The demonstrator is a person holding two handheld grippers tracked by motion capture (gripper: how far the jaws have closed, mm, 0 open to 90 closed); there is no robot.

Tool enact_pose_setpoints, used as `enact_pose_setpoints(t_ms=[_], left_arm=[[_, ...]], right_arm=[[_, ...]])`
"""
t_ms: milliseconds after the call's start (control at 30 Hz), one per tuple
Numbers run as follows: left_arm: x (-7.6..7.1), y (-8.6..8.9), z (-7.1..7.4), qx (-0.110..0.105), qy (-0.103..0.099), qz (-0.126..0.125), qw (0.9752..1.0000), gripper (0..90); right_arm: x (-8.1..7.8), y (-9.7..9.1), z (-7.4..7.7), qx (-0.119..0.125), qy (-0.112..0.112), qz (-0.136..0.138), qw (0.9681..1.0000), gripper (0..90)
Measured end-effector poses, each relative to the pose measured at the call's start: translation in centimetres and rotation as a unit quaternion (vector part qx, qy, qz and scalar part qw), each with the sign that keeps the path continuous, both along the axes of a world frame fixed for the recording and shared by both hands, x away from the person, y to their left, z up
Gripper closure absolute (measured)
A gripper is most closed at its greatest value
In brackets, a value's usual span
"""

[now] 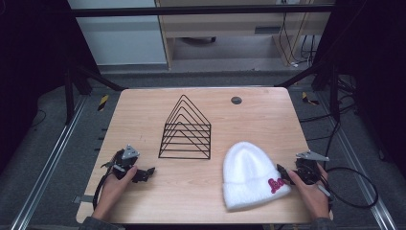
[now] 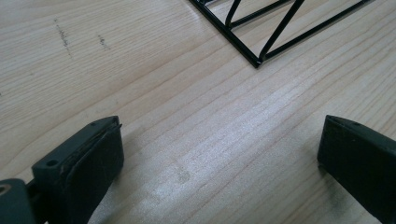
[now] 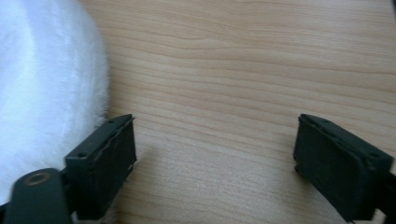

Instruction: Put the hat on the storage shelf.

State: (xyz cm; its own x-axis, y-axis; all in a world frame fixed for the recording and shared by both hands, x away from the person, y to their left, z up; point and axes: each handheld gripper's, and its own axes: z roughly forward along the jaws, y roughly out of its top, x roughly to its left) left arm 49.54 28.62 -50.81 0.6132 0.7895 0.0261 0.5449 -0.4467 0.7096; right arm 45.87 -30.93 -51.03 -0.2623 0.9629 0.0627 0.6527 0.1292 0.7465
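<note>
The right gripper (image 1: 287,176) sits with its jaws wide apart, holding nothing, just beside the white hat (image 1: 252,175), maybe brushing its fluff. The left gripper (image 1: 143,173) is spread and empty too, farther away. Behind stands the wire rack (image 1: 186,129).

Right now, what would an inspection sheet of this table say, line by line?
Surface: wooden table, a few faint marks, a round grommet near the far edge.
Job's things: white fuzzy hat lying flat at the right; black wire rack upright at the centre.
Clutter: nothing seen.
Grippers: left gripper open over bare wood near the rack; right gripper open beside the hat's cuff, nothing between its jaws.
Cables: black cable looping right of the table.
Surroundings: grey floor, metal rails, dark frame.
</note>
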Motion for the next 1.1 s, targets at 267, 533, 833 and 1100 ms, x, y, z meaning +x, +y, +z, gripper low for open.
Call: enact_pose_setpoints(t_ms=[267, 533, 833, 1100], left_arm=[[0.0, 0.0, 0.0, 0.001, 0.001, -0.001, 1.0, 0.0], [0.0, 0.0, 0.0, 0.001, 0.0, -0.001, 1.0, 0.0], [0.0, 0.1, 0.0, 0.001, 0.0, -0.004, 1.0, 0.0], [0.0, 0.1, 0.0, 0.001, 0.0, -0.004, 1.0, 0.0]], right_arm=[[1.6, 0.6, 3.2, -0.022, 0.005, 0.018, 0.9996, 30.3], [3.7, 3.8, 6.2, -0.041, 0.026, 0.076, 0.9959, 36.1], [5.8, 6.5, 6.7, -0.038, 0.054, 0.124, 0.99, 44.6], [6.7, 9.3, 5.8, -0.036, 0.069, 0.152, 0.9853, 44.1]])
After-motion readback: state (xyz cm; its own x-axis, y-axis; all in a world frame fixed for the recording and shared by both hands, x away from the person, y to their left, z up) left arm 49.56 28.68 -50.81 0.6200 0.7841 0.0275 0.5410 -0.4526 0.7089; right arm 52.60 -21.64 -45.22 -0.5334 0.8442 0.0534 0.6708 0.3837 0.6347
